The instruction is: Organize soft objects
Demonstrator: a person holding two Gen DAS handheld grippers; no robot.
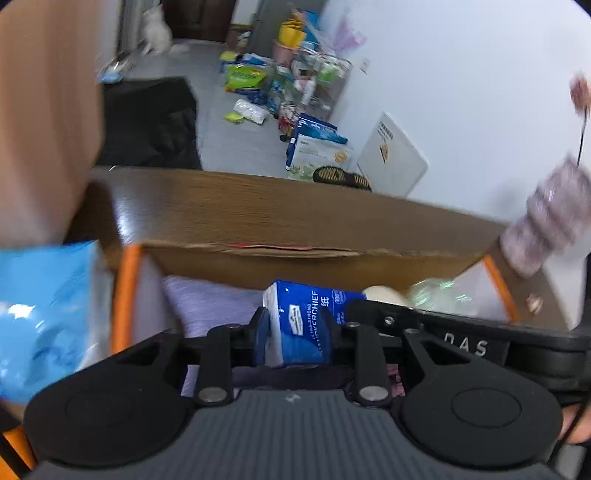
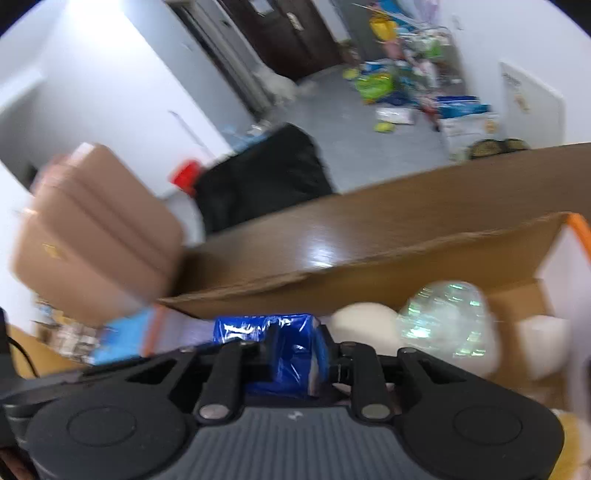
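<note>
Black claw [image 1: 295,332]; grey ribbed body

Brown wooden table [image 1: 280,206] is running across both views, glare sitting on its top. Tan rounded case [image 2: 99,236] is standing at the table's left end, blurred; a white bottle with red cap [image 2: 186,181] is just behind it. Black bag [image 1: 147,122] is lying on the grey floor [image 1: 236,144] beyond the table's far edge. White board [image 1: 393,155] is leaning against the wall, dark slippers [image 1: 341,177] lying near its foot. Clutter of packets and boxes [image 1: 295,88] is piling along the wall near a dark door [image 2: 291,33].
</note>
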